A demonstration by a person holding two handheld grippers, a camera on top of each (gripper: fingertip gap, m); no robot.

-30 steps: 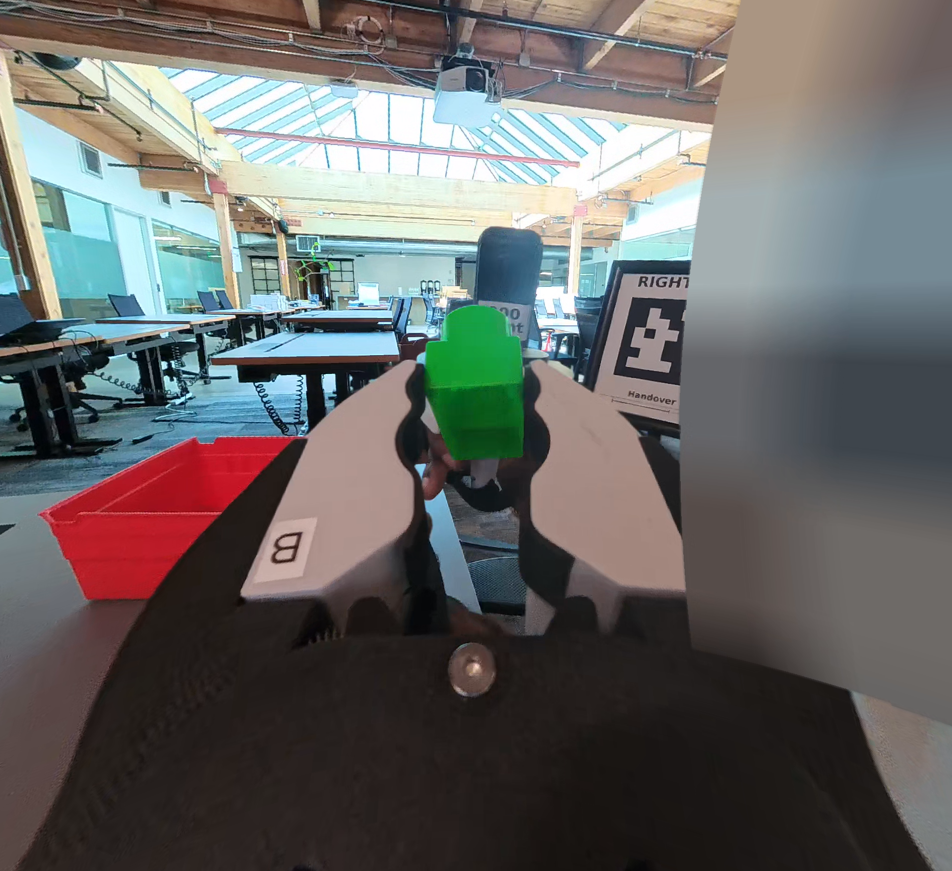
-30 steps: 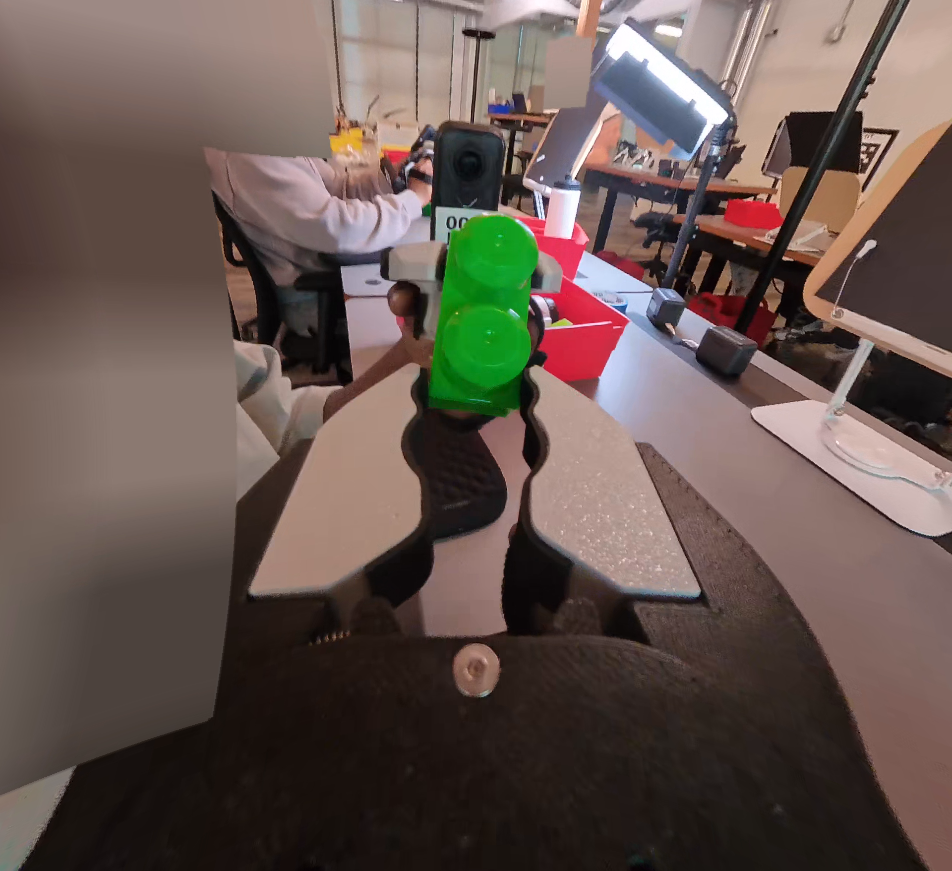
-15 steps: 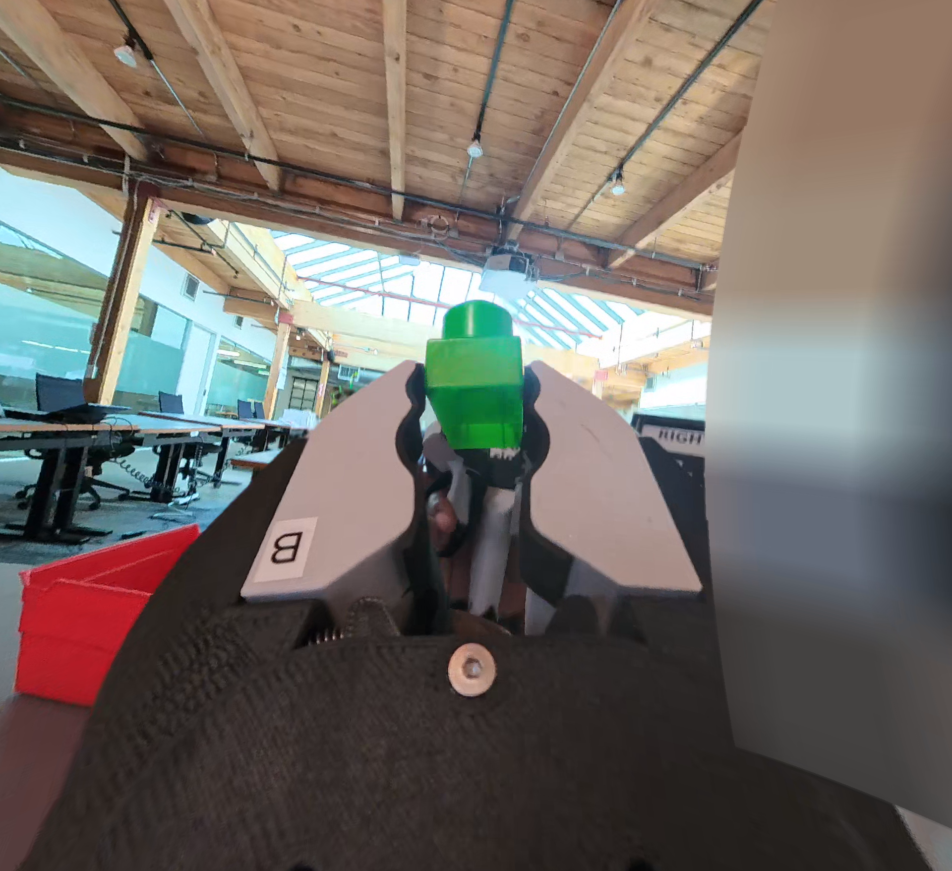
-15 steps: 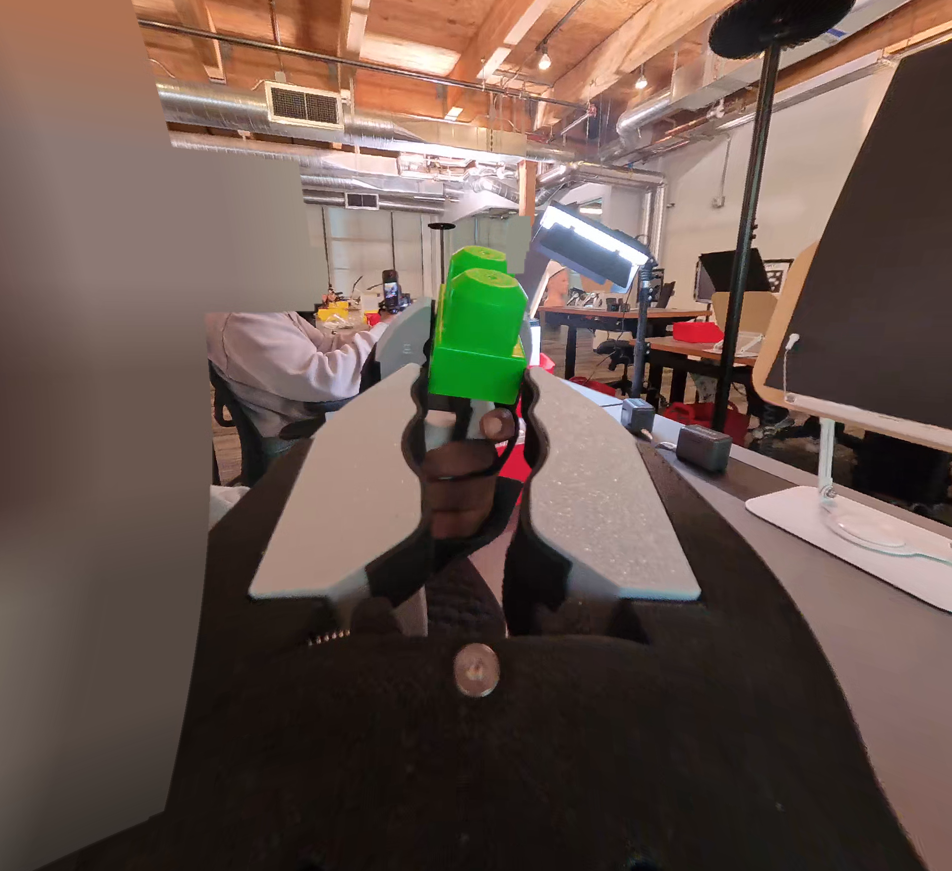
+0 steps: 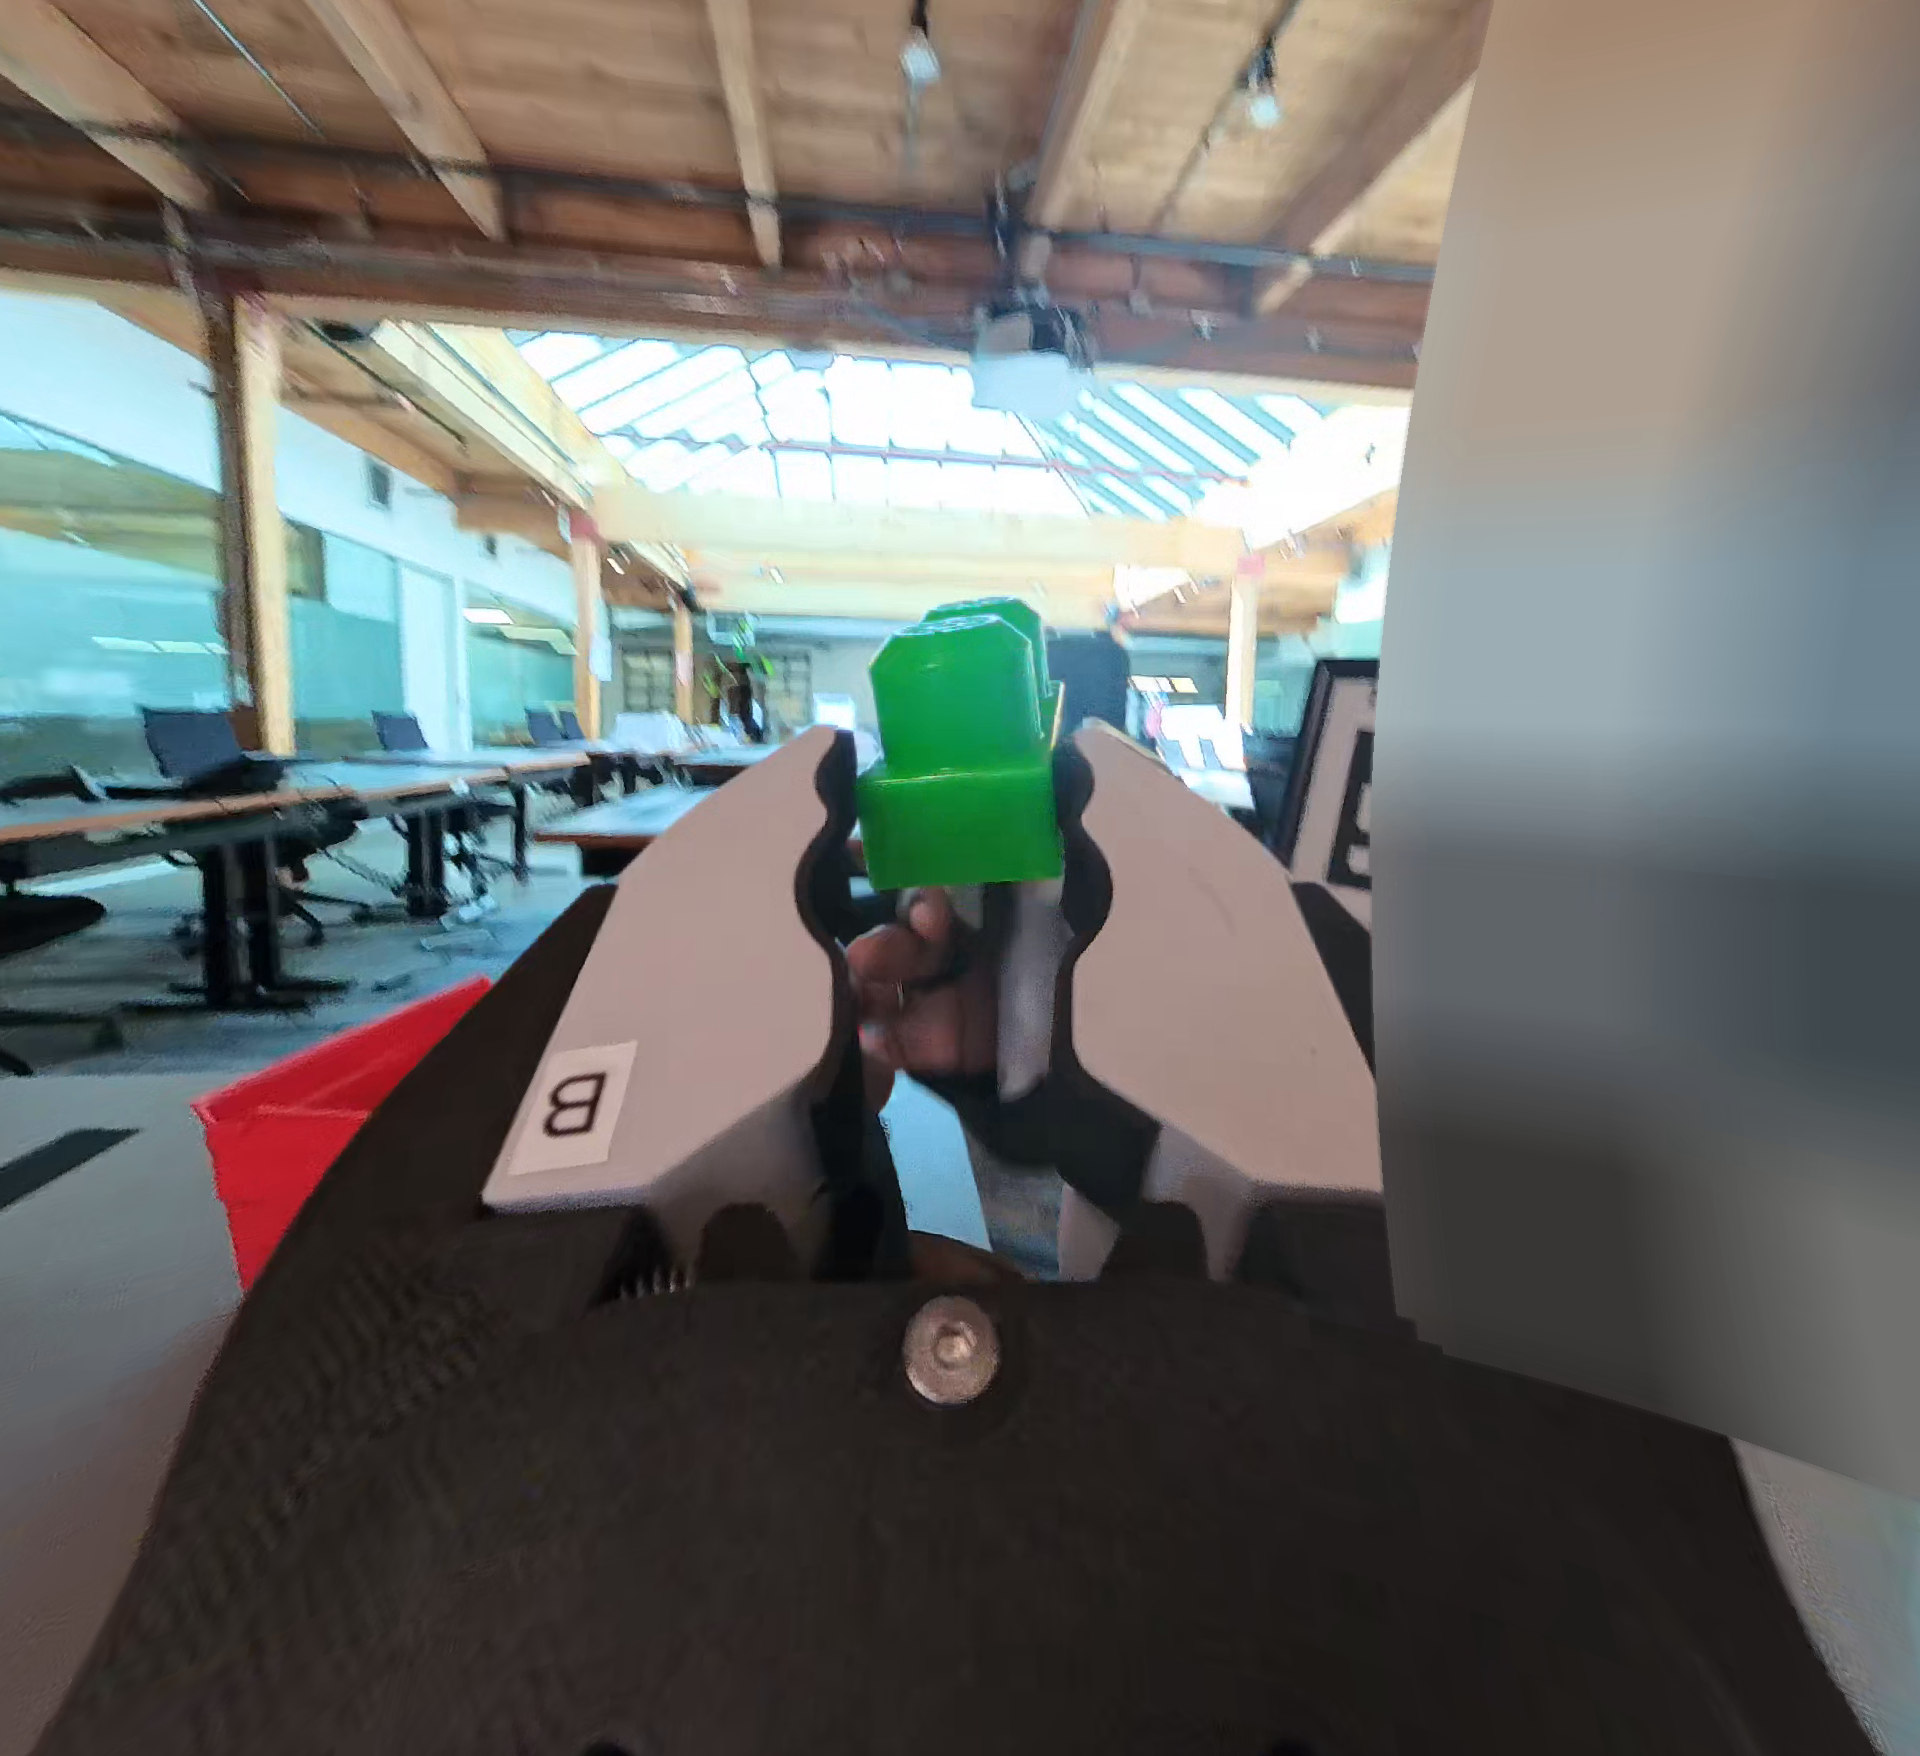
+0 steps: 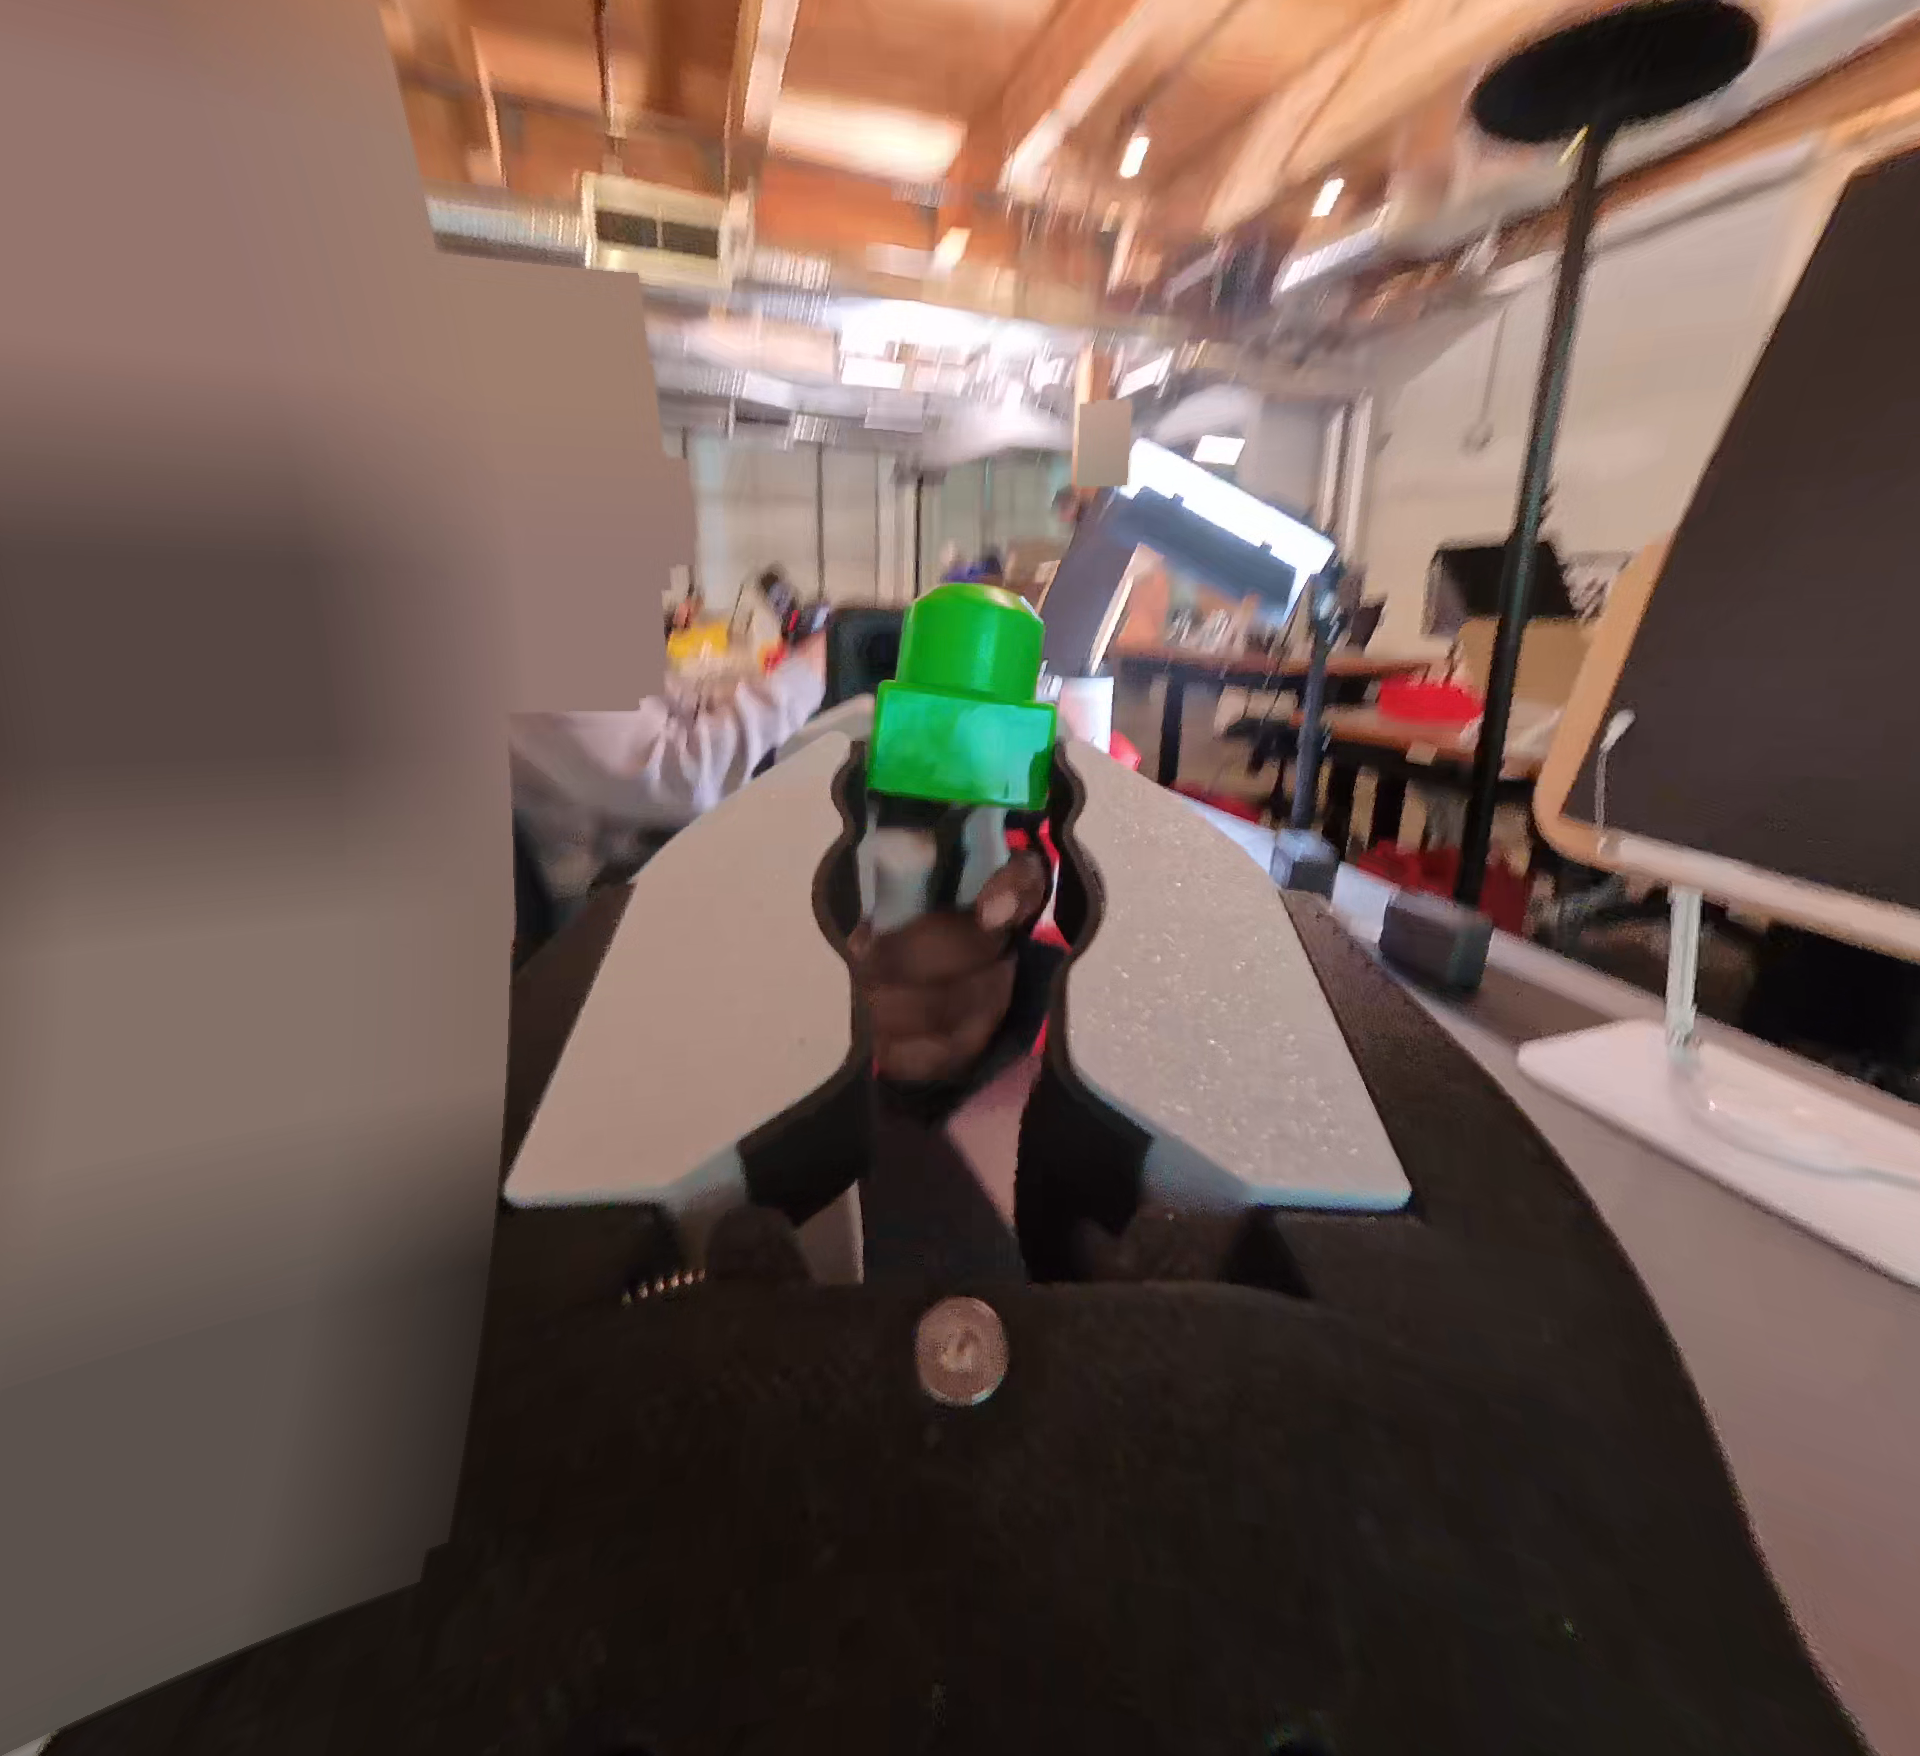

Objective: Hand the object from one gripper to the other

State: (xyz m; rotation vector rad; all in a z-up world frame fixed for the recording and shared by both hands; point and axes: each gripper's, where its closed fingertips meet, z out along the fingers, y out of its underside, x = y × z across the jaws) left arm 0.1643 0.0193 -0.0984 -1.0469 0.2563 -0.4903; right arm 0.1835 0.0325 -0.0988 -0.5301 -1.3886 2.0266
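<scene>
A bright green two-stud brick (image 5: 956,813) is held in the air between both grippers, studs pointing up. My left gripper (image 5: 956,776) has its two grey fingers pressed on the brick's sides. In the right wrist view the same brick (image 6: 961,750) sits between the fingertips of my right gripper (image 6: 961,756), which is also shut on it. Each view shows the other gripper's grey fingers (image 6: 894,865) and a hand (image 5: 920,979) just below the brick, facing the camera. The contact on the far side is hidden.
A red bin (image 5: 343,1083) sits on the grey table (image 5: 94,1239) at the lower left. A marker board (image 5: 1340,802) stands at the right. The right wrist view shows a white stand (image 6: 1714,1093), a black pole (image 6: 1538,511), small dark boxes (image 6: 1439,943) and a seated person (image 6: 707,750). My left and right fingertips are right by each other.
Both grippers tipped upward with the brick and have come partway back down. The brick now shows its studs from a different angle. Both grippers stay closed on it.
</scene>
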